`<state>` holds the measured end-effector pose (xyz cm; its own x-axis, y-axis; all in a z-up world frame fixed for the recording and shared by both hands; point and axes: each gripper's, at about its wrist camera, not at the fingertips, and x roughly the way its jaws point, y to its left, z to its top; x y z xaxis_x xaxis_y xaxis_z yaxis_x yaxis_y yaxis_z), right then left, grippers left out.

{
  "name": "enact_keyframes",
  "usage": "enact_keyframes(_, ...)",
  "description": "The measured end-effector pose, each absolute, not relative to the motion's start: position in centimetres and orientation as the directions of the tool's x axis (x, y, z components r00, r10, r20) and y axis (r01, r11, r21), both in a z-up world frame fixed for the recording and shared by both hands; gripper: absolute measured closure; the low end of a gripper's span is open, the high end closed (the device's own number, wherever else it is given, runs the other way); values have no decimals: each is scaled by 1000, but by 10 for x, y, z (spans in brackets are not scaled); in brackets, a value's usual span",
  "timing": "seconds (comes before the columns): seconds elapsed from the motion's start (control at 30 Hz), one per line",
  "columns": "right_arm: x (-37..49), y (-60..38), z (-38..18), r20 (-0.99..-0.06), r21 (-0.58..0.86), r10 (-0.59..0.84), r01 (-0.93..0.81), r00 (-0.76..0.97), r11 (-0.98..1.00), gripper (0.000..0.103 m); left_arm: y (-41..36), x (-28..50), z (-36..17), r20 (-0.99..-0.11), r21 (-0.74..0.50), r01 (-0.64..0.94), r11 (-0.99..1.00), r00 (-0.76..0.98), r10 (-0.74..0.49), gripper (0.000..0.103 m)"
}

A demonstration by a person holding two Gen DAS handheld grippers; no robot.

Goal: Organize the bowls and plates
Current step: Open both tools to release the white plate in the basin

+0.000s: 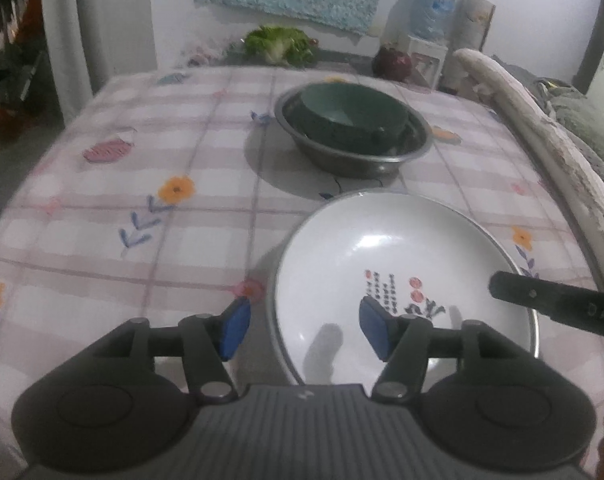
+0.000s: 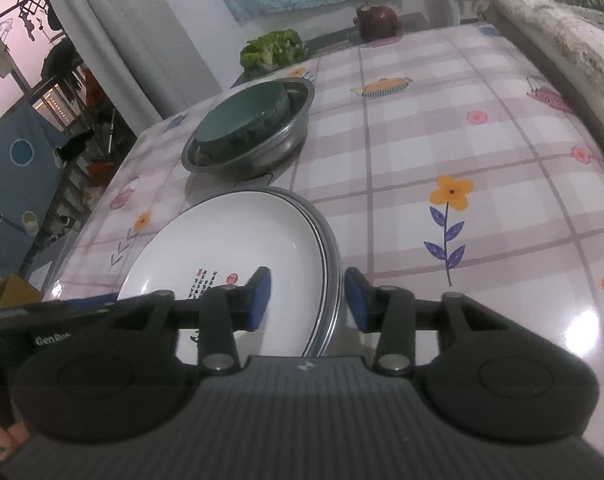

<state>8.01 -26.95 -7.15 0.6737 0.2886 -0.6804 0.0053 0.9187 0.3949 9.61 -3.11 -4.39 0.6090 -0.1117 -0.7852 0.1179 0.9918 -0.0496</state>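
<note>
Right wrist view: right claw half open, straddling near rim of plate stack; left claw likewise, empty.

Indoor light is dim and cool, with soft blur and grain in both views. Fisheye distortion bends the table edges and darkens the frame corners. The plate carries a broad glare patch and grey finger shadows. The basin casts a shadow to its left. The tablecloth shows a bright reflection at lower right
</note>
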Motion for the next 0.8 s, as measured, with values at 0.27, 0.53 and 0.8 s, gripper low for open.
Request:
enact_keyframes(0.27, 76, -268, -56, -671, 369, 273, -9, 689, 929, 34, -28, 89, -27, -763, -6, 91, 996, 643, -63, 23)
enact_keyframes(0.53, 68, -266, -41, -648, 360, 274, -32, 710, 932, 31, -28, 81, -16, -748, 14, 85, 996, 662, -46, 18)
enact_keyframes(0.8, 69, -266, -31, -627, 386, 308, -58, 716, 921, 29, -31, 80, -7, -736, 36, 82, 996, 677, -30, 16)
